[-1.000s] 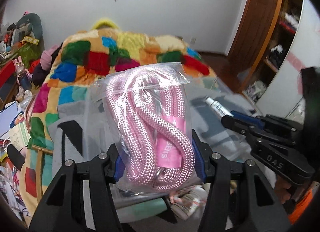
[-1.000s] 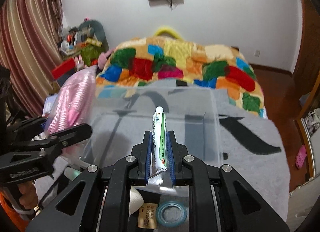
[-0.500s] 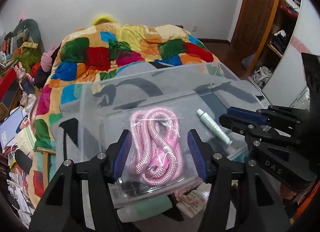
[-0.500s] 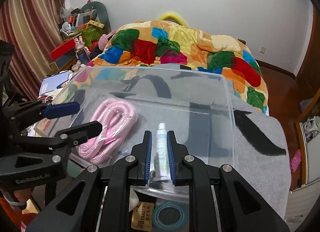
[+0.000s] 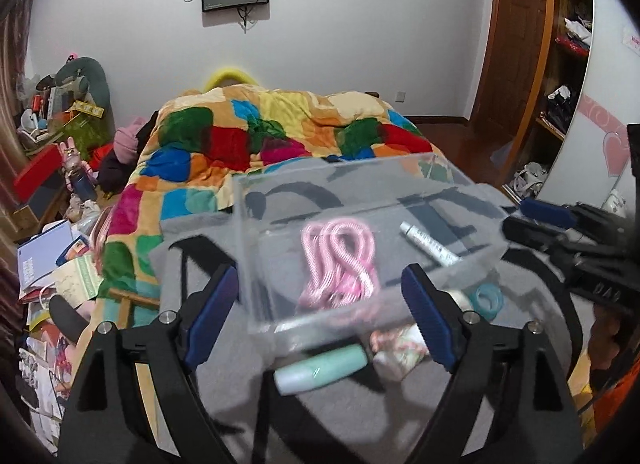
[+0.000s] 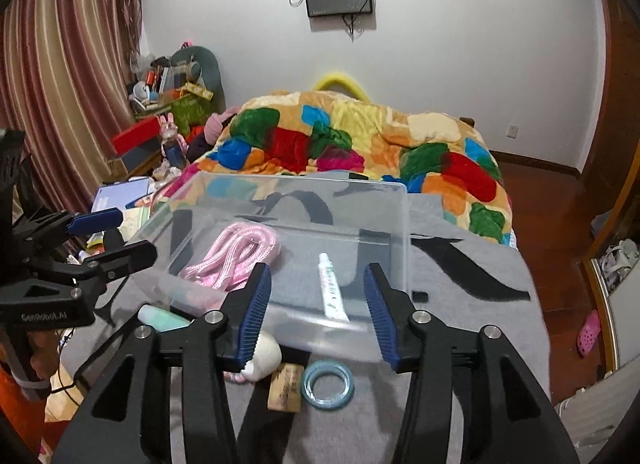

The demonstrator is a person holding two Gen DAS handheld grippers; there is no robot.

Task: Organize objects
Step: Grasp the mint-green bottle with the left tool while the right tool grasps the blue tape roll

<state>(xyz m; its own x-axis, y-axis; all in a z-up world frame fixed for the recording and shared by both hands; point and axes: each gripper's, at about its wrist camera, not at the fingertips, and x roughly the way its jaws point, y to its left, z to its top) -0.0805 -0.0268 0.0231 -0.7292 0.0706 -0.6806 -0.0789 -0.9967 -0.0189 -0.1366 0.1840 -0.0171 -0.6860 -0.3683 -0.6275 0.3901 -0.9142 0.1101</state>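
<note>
- Landmark: clear bin (image 6: 400, 223) on a grey blanket (image 6: 460, 304), at the foot of the bed.
- Left gripper (image 5: 320, 304): jaws wide, holding nothing, hovering at the bin's near wall.
- Right gripper (image 6: 318, 312): jaws wide too, nothing between them, also at the bin's near wall.
- Pink rope (image 5: 340, 260) lies inside the bin, left part of the floor; looks bagged, but blur makes that hard to confirm.
- White tube (image 6: 332, 288) lies inside the bin, right of the rope, not touching it.
- So two items look sorted; both tongs are free.
- Still outside, just in front of the bin's near wall: mint bottle (image 5: 320, 368), blue tape ring (image 6: 327, 384), small tan card (image 6: 285, 386), a whitish soft item (image 6: 264, 356) and a floral packet (image 5: 400, 348); can't tell what those last two are.
- Small black bit (image 6: 419, 296) sits on the blanket just right of the bin; unclear if it belongs to the task.
- Judgement: partway through, perhaps under half, with about five loose things left to go in.
- Likely next: each gripper drops to the nearest item in front of the bin, bottle on the left side, ring on the right.
- Risk, as a guess: the ring lies flat and thin, hard to pinch.
</note>
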